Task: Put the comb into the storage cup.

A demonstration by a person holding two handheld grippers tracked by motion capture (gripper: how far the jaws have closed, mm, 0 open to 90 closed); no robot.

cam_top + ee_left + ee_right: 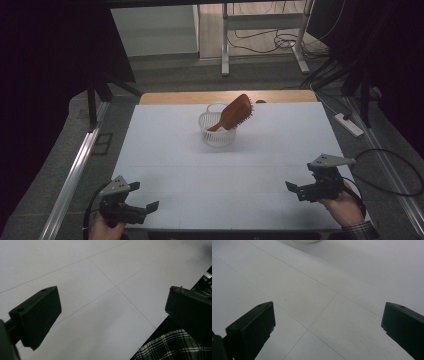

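A white lattice basket stands at the back middle of the white table. A reddish-brown hairbrush leans in it, head up and tilted to the right. My left gripper rests near the table's front left corner, open and empty, far from the basket. In the left gripper view its jaws stand wide apart over bare table. My right gripper sits at the front right, open and empty. The right gripper view shows its jaws spread wide, with the basket's rim at the top edge.
A wooden strip runs along the table's far edge. A power strip and cables lie on the floor at right. An aluminium rail runs along the left side. A plaid sleeve shows beside the table's front edge.
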